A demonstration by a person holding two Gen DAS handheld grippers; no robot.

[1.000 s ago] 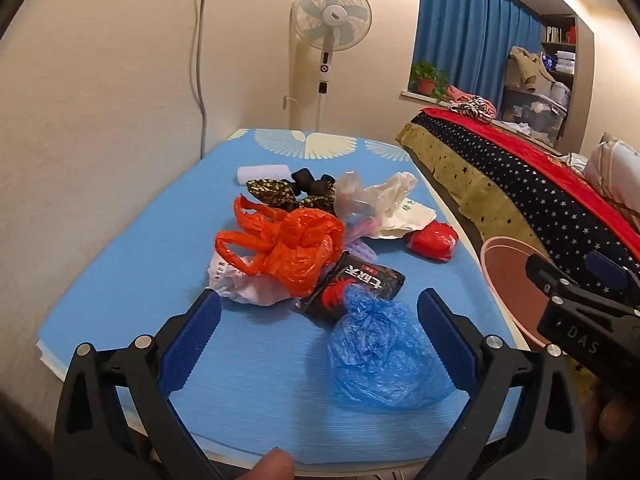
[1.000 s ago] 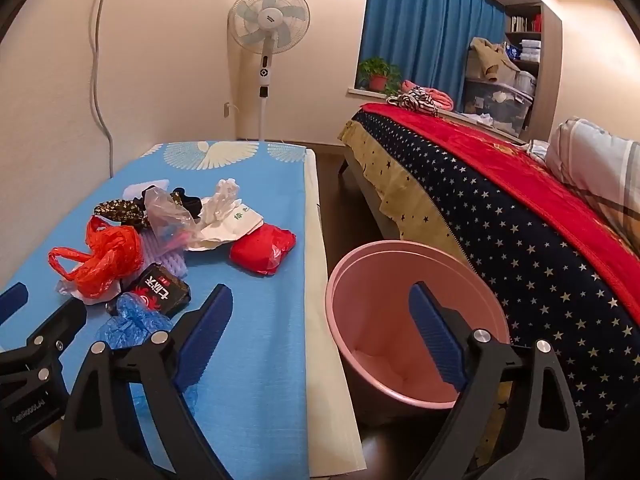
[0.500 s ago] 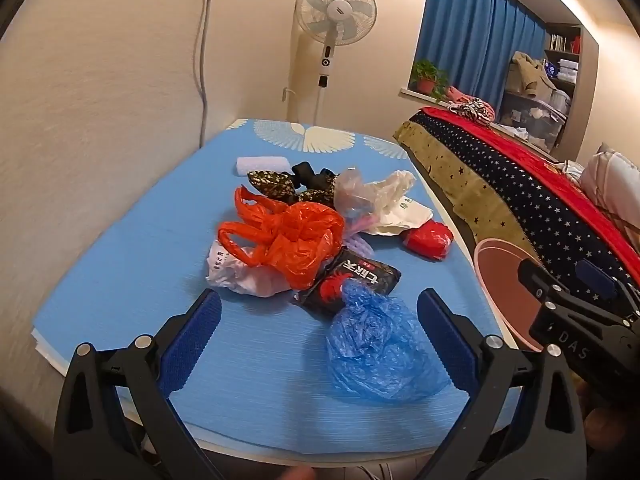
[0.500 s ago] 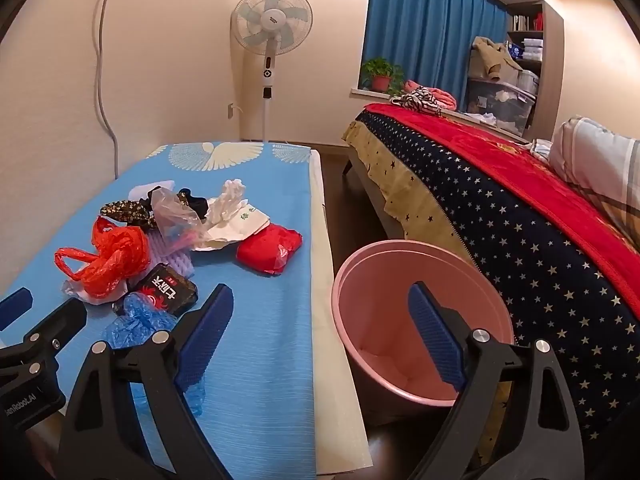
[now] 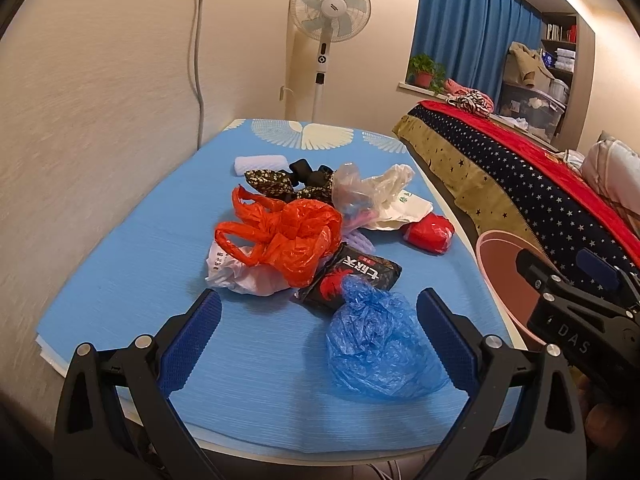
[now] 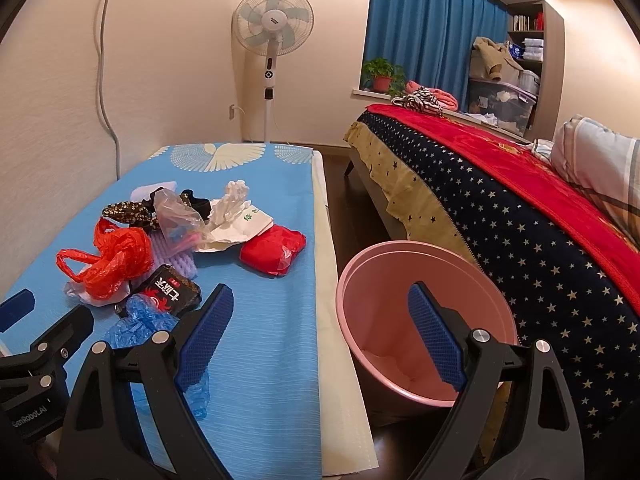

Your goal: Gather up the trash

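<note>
Both claws wide open and empty — the left gripper [image 5: 318, 336] has the crumpled blue bag [image 5: 380, 344] just ahead by its right pad, the pink bin [image 6: 424, 320] under the right gripper [image 6: 320, 334] — so a sloppy pinch probably just slips off that thin plastic.

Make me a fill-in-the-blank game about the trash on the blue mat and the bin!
1. The crumpled bag lying nearest the left gripper is ____ in colour.
2. The pink bin stands on the floor between the blue mat and the ____.
3. The right gripper holds ____ between its fingers.
4. The knotted bag with loop handles is ____ in colour.

Missing words: blue; bed; nothing; orange
</note>
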